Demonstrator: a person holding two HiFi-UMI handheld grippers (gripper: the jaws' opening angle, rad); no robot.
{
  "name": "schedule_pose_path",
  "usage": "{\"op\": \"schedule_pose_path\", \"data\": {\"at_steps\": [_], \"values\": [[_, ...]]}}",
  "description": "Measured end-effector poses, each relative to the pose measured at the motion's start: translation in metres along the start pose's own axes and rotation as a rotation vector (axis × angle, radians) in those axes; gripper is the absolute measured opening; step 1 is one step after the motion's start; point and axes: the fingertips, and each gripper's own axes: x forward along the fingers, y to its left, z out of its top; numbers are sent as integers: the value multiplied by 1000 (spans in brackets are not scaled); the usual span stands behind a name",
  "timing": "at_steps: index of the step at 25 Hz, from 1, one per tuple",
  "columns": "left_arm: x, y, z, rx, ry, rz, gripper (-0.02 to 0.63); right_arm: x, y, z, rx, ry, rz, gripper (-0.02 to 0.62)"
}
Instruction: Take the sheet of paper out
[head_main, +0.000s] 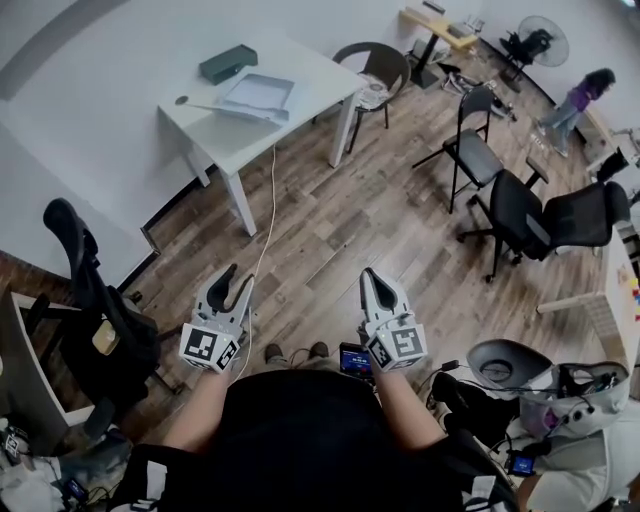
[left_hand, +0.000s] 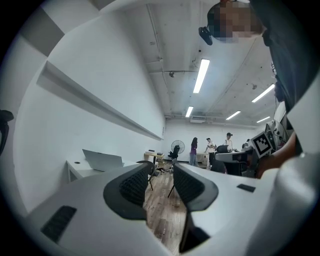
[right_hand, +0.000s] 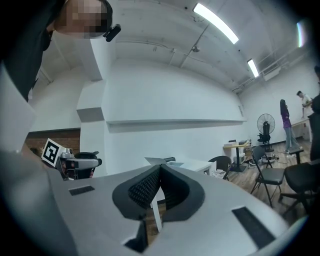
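Observation:
A white table stands across the wooden floor, well ahead of both grippers. On it lies a flat pale grey folder or tray; from here I cannot make out a single sheet of paper in it. In the left gripper view the same folder shows with its lid raised. My left gripper is held level at waist height, its jaws apart with nothing between them. My right gripper is level beside it, its ribbed pads closed together at the tips and holding nothing.
A dark green box sits at the table's far end. A white cable runs across the floor from the table. Black chairs stand to the right, another chair behind the table, a black bag to the left. People stand far off.

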Motion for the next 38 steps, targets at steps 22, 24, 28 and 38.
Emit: {"op": "schedule_pose_path", "data": {"at_steps": [22,24,28,38], "values": [[67,-64,7,27,3,8,141,-38,-100,4,4,-2,-22,12],[71,-69,7,23,4,7,141,-43,-107,0,14,0,-28,12],[81,-73,2,25,23,-4,141,-44,-121,-8,31,13,-47,12],[138,-38,-18,8,42,1,141,4,-158,-21,37,46,-60,11]]}}
